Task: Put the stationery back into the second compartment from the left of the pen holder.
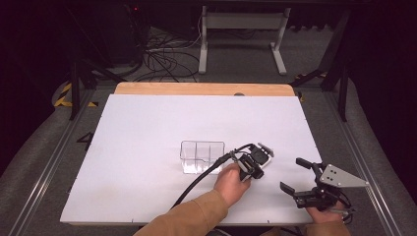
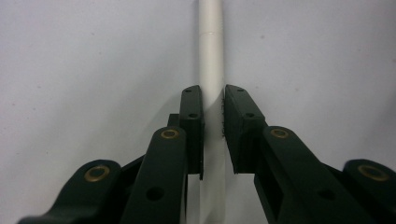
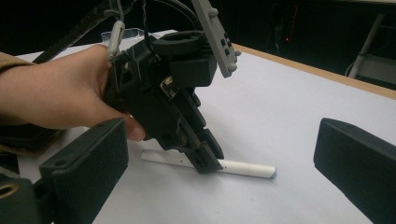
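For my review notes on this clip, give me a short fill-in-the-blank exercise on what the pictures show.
1. The left gripper has its jaws closed on a white ____ lying on the table.
2. The right gripper has its jaws ____, with nothing between them.
3. The clear organizer box sits on the ____ table sheet.

Missing words: marker; open; white

The table (image 1: 147, 128) has a white top, and a strip of light wood shows along its far edge. A clear plastic box (image 1: 201, 156) with compartments stands directly on the white surface, a little right of the middle and toward the near side. To the right of this box, near the front edge, a white pen (image 3: 243, 168) lies flat on the surface. The box and the pen are near each other, but they are not touching.
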The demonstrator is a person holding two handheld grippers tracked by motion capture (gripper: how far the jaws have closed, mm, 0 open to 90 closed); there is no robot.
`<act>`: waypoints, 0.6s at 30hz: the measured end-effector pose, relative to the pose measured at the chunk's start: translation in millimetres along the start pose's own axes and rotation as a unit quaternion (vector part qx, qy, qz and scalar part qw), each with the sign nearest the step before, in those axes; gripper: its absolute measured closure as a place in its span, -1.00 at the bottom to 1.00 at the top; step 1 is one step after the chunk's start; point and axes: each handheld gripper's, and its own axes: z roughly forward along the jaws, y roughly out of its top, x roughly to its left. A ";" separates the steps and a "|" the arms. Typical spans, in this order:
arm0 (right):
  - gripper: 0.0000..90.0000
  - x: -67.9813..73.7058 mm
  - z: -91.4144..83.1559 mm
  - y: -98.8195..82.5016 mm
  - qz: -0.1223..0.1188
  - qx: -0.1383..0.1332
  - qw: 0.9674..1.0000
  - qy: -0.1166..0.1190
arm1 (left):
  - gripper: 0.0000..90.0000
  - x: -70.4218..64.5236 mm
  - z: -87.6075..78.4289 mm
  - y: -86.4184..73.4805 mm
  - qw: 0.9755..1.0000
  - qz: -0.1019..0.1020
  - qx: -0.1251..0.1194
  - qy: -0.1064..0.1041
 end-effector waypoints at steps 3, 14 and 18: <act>-0.92 -0.1 -0.1 -0.1 -0.002 0.001 1.000 0.000 | 0.75 1.8 -2.7 0.2 1.000 -0.001 -0.009 -0.004; -0.92 0.1 -0.6 0.1 -0.003 -0.002 1.000 -0.001 | 0.75 6.5 -31.0 -2.4 0.998 0.011 -0.063 -0.019; -0.92 0.1 -1.0 -0.6 -0.001 -0.002 1.000 -0.001 | 0.75 7.5 -46.6 -4.9 0.996 0.014 -0.091 -0.018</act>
